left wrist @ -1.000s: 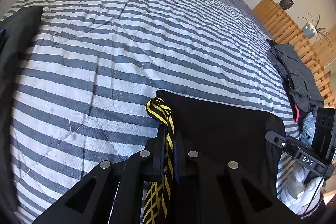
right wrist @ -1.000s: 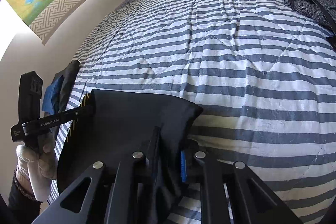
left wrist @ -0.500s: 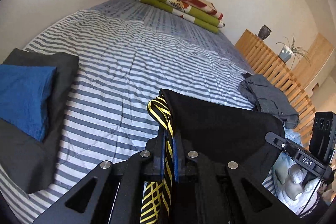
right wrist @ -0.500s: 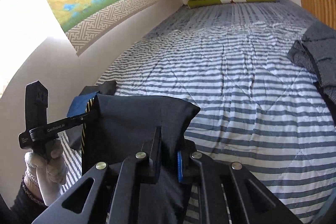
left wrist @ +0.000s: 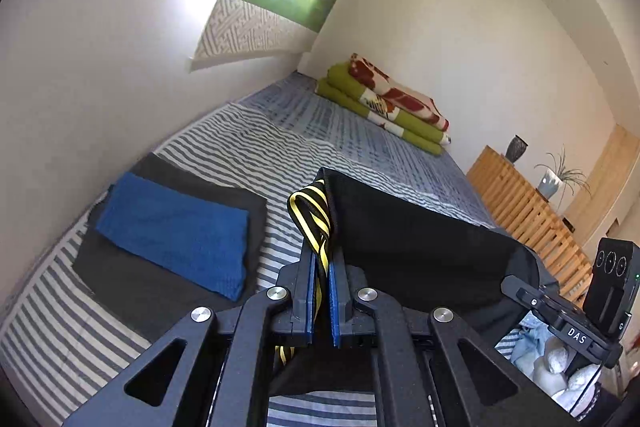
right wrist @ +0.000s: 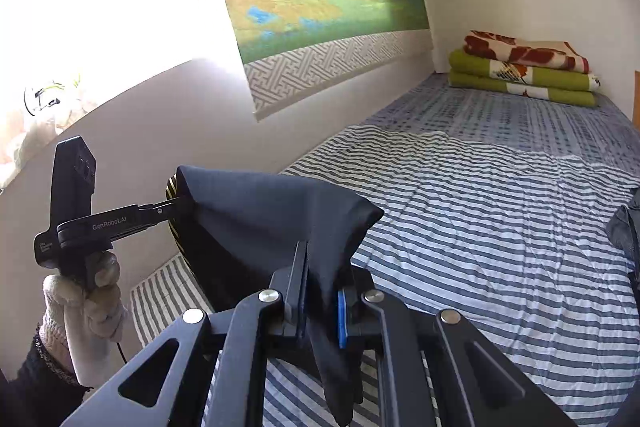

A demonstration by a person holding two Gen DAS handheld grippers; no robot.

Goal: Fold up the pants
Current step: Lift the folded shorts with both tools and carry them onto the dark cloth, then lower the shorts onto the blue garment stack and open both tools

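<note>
Black pants point(left wrist: 420, 247) with a yellow-and-black striped side band point(left wrist: 314, 223) hang in the air above the striped bed, stretched between both grippers. My left gripper point(left wrist: 320, 267) is shut on the striped band edge. My right gripper point(right wrist: 322, 291) is shut on the other corner of the black pants point(right wrist: 272, 219). In the right wrist view the left gripper point(right wrist: 176, 205) shows at the left, held by a gloved hand point(right wrist: 88, 291). In the left wrist view the right gripper's body point(left wrist: 560, 315) appears at lower right. The lower part of the pants is hidden below the grippers.
The blue-and-white striped bed point(right wrist: 500, 227) spreads below. A folded blue cloth point(left wrist: 176, 231) lies on a dark grey one point(left wrist: 136, 283) near the left wall. Folded green and red blankets point(right wrist: 524, 71) sit at the far end. A wooden slatted rail point(left wrist: 528, 219) and dark clothes point(right wrist: 626, 227) are at right.
Both grippers have lifted and tilted up with the pants, so the views now show the walls and painting. The pants have risen off the bed; both grips are unchanged.
</note>
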